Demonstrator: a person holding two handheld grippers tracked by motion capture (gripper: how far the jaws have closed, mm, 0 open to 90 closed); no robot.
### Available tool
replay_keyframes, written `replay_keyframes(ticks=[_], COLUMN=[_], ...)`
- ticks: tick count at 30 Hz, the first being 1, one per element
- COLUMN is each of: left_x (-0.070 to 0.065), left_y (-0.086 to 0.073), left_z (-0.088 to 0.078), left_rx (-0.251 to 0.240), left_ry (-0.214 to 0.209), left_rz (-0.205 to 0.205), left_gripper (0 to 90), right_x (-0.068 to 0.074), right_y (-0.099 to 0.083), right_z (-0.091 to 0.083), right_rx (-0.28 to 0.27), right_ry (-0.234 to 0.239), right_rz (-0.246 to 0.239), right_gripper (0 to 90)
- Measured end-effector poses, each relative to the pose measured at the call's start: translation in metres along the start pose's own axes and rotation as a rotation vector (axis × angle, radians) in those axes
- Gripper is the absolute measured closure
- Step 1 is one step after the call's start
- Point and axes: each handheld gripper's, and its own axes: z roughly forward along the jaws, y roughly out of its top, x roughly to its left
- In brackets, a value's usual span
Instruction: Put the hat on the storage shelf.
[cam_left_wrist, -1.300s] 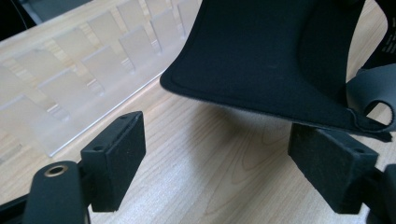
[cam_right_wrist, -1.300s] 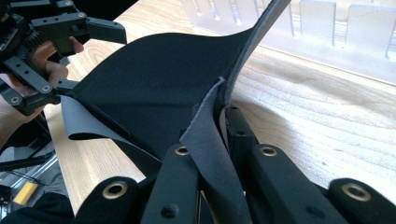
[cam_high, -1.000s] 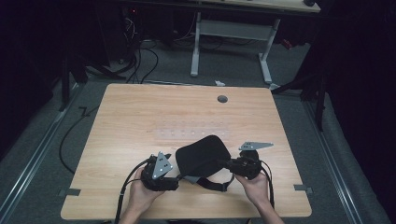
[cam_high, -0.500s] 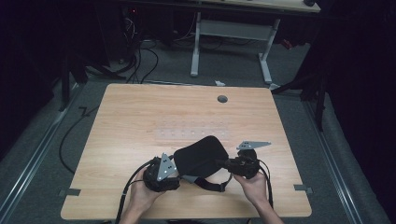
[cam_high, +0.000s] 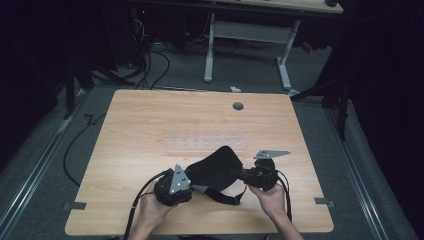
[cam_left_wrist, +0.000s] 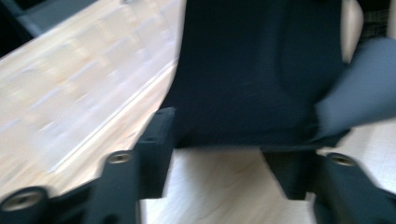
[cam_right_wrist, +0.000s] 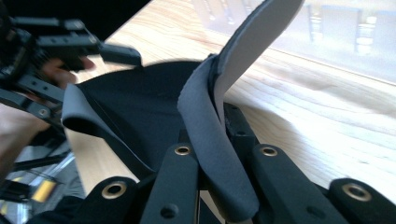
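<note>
A black cloth (cam_high: 215, 167) with a grey inner lining and a strap (cam_high: 226, 196) lies near the front edge of the wooden table (cam_high: 150, 130). My left gripper (cam_high: 192, 182) sits at its left side. In the left gripper view the cloth's edge (cam_left_wrist: 252, 70) lies between the jaws of that gripper (cam_left_wrist: 219, 144), which have just been closing and stand apart without pinching it. My right gripper (cam_high: 240, 175) holds the right side. Seen up close, it (cam_right_wrist: 210, 128) is shut on a folded grey flap (cam_right_wrist: 210, 107) that stands up from the cloth.
A round cable hole (cam_high: 238, 106) sits at the table's far side. Behind the table stands another desk's white frame (cam_high: 210, 45), with cables (cam_high: 145, 65) on the floor at the left. Tape marks (cam_high: 324, 202) flank the front corners.
</note>
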Motion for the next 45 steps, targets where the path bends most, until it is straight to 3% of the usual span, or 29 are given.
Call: replay_keyframes(ticks=[3, 15, 22, 24, 26, 27, 31, 33, 34, 38, 39, 40, 45], left_x=[-0.004, -0.003, -0.012, -0.016, -0.017, -0.017, -0.012, -0.010, -0.007, -0.001, 0.000, 0.000, 0.005], left_y=[-0.002, 0.007, 0.009, 0.008, 0.008, 0.008, 0.011, 0.012, 0.014, 0.017, 0.018, 0.018, 0.024], left_z=[0.004, -0.009, -0.014, -0.013, -0.014, -0.014, -0.017, -0.019, -0.020, -0.023, -0.023, -0.024, -0.027], left_rx=[0.020, 0.019, 0.060, 0.069, 0.073, 0.068, 0.065, 0.055, 0.047, 0.032, 0.033, 0.027, 0.002], left_ry=[-0.011, -0.085, -0.163, -0.172, -0.172, -0.174, -0.172, -0.170, -0.159, -0.154, -0.153, -0.152, -0.146], left_rz=[0.018, -0.034, -0.037, -0.039, -0.031, -0.039, -0.063, -0.079, -0.090, -0.132, -0.130, -0.140, -0.170], left_gripper=[55.5, 74.0, 85.7, 86.4, 86.5, 86.5, 86.5, 86.5, 86.4, 86.4, 86.4, 86.4, 86.4], right_x=[0.003, 0.005, 0.003, 0.001, -0.002, -0.002, -0.010, -0.014, -0.019, -0.026, -0.029, -0.029, -0.039], right_y=[0.002, 0.002, 0.002, 0.002, 0.000, 0.000, -0.005, -0.009, -0.014, -0.020, -0.024, -0.024, -0.034], right_z=[0.002, 0.002, 0.004, 0.004, 0.003, 0.003, -0.003, -0.007, -0.011, -0.013, -0.013, -0.013, -0.010], right_rx=[-0.006, -0.024, -0.047, -0.048, -0.071, -0.071, -0.130, -0.153, -0.163, -0.152, -0.135, -0.135, -0.095], right_ry=[-0.005, -0.004, -0.019, -0.019, -0.021, -0.021, 0.036, 0.042, 0.007, -0.033, -0.088, -0.088, -0.227], right_rz=[-0.015, -0.018, -0.011, -0.004, 0.005, 0.005, 0.029, 0.047, 0.043, 0.050, 0.039, 0.039, 0.013], right_gripper=[84.9, 78.2, 69.9, 65.4, 55.4, 55.4, 43.8, 42.3, 41.1, 40.0, 39.7, 39.7, 39.0])
